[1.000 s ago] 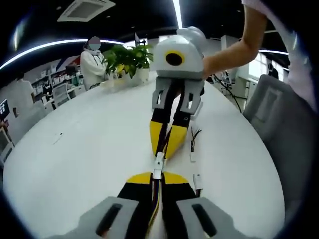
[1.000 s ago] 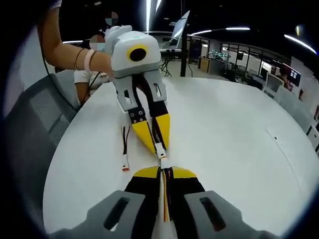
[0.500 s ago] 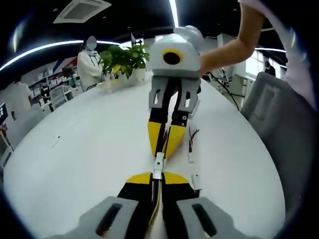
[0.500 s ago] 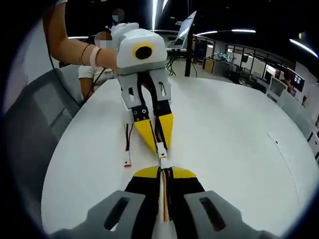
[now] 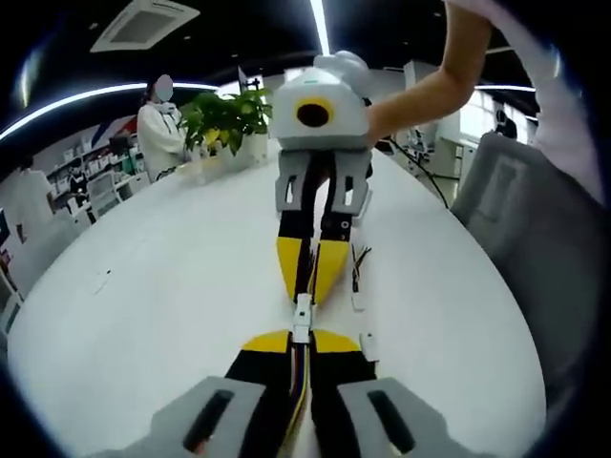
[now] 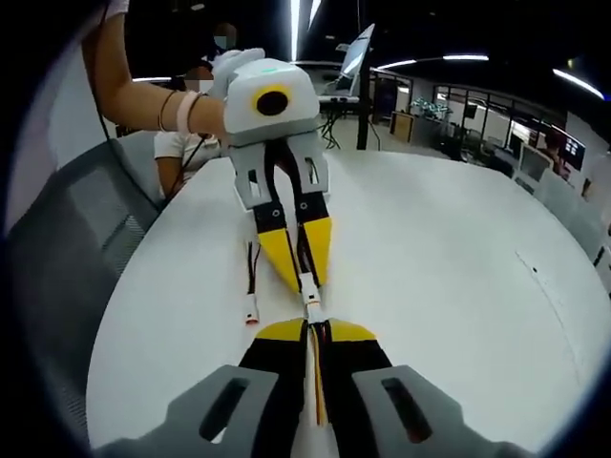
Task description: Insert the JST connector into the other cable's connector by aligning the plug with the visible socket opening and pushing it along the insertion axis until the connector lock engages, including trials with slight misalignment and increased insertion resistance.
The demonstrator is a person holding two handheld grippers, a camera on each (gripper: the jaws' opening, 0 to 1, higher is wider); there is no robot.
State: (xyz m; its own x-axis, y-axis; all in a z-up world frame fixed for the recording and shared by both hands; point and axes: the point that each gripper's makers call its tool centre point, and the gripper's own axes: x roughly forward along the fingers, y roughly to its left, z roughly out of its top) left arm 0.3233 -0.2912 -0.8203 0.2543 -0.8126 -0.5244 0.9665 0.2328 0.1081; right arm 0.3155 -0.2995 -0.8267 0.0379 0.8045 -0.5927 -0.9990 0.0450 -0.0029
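Over the white table (image 5: 153,286), my two grippers face each other tip to tip. In the left gripper view, my left gripper (image 5: 295,338) rises from the bottom, shut on a cable with red, black and yellow wires. Its white JST connector (image 5: 302,316) sticks out from the yellow tips. My right gripper (image 5: 306,294) comes down from above, shut on the other cable's end. In the right gripper view, my right gripper (image 6: 313,327) holds its cable, and the white connectors (image 6: 310,301) meet end to end at my left gripper (image 6: 305,280). The joint itself is too small to judge.
Spare cables with white plugs lie on the table beside the grippers (image 5: 357,286) (image 6: 252,307). A grey chair (image 5: 520,229) stands at the table's edge, and potted plants (image 5: 227,119) sit at the far side. A person (image 5: 159,124) stands beyond. A forearm (image 6: 143,91) holds the far gripper.
Both grippers stay tip to tip with the connectors touching. The views have shifted slightly with the hands, and the spare cables appear a little closer.
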